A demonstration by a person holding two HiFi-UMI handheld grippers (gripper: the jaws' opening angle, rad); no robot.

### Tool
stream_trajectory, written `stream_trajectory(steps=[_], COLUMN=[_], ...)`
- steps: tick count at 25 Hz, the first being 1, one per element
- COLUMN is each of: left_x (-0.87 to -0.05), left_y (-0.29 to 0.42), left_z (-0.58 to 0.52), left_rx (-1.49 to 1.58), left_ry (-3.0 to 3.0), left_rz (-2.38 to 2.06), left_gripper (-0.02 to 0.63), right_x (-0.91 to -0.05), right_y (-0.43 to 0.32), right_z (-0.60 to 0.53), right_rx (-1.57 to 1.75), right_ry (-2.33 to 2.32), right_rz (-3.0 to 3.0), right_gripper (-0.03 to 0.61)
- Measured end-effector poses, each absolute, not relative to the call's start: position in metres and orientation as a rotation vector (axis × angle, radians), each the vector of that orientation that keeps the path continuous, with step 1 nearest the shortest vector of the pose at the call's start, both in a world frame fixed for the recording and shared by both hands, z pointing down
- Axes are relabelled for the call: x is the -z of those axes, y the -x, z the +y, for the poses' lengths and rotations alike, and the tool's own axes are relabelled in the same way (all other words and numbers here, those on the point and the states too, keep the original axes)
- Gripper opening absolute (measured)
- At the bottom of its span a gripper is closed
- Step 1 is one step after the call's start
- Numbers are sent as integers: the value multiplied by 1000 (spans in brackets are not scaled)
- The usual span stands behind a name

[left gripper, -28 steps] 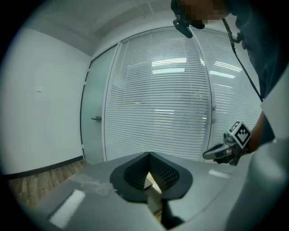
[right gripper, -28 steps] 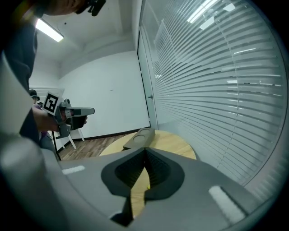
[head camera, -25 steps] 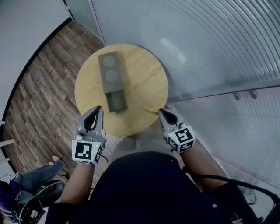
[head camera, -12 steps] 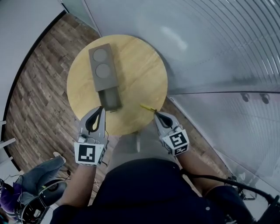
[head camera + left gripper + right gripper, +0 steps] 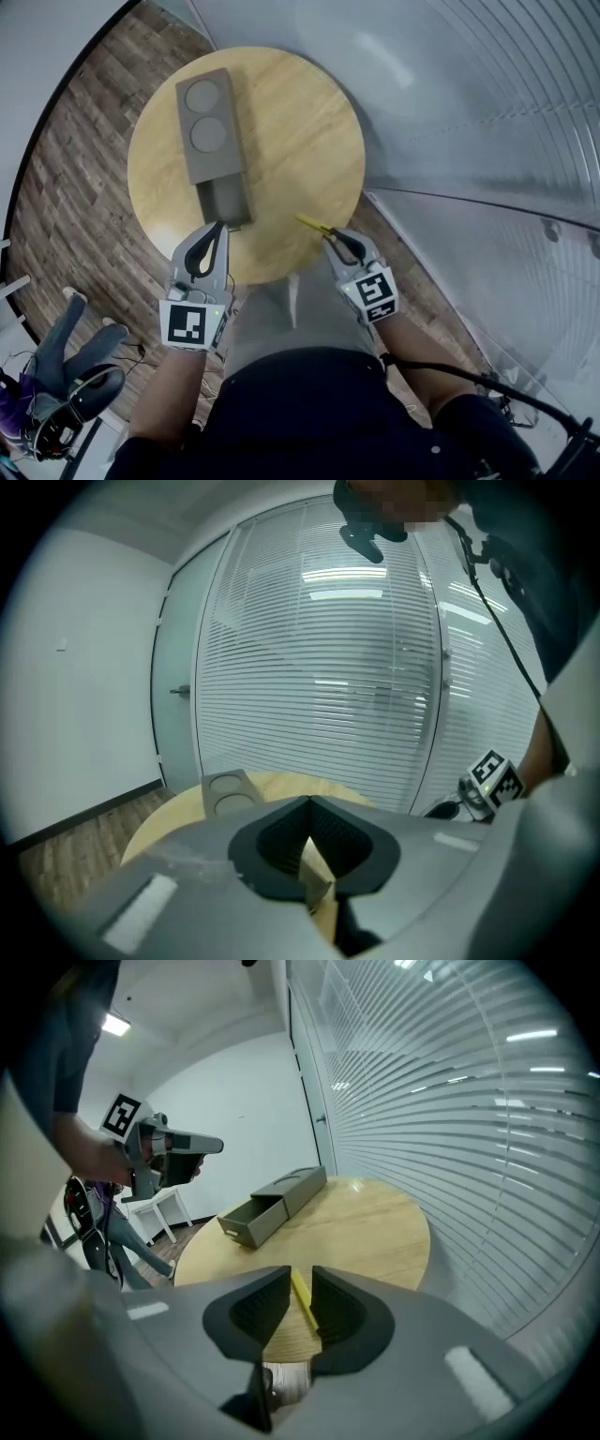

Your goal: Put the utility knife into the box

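Right hand-held gripper (image 5: 336, 237), lower centre: jaws just opened, released, yellow utility knife (image 5: 313, 226) lying between their tips on the round surface (image 5: 300, 122); left hand-held gripper (image 5: 218, 228) clenched, empty, below the open box (image 5: 211, 122)

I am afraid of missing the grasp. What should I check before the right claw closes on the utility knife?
1. Drawer of the box pulled open: ok.
2. Utility knife lies in the gap of the right claw: ok. Its jaws have just been opening and do not press on it.
3. Knife rests on the table, near the edge: ok.
4. Left claw shut, empty, away from the knife: ok.
5. Left claw touching the drawer front: cannot tell.
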State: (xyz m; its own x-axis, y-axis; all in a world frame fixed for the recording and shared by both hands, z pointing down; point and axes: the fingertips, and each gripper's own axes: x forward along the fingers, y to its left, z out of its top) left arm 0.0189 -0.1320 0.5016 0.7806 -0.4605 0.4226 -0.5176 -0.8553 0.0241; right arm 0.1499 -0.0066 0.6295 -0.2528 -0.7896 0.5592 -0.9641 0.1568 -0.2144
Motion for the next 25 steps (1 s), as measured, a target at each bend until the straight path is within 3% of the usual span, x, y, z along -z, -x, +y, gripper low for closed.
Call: stream_trajectory(steps=[12,25], left_x=[-547,-536], left_y=[-35,-32], left_z=[-169,-159], left_rx=[-697,-687], left_ry=[-2790,-2765], left_rz=[-778,-799], left_gripper=[6,6], right_x=[-691,-706], right_y=[-145,-149], right_z=[-38,-30], right_rx=[-818,-668], right_ry=[-1524,-1406], right_rz=[-2133,-2033], right_gripper=[163,132])
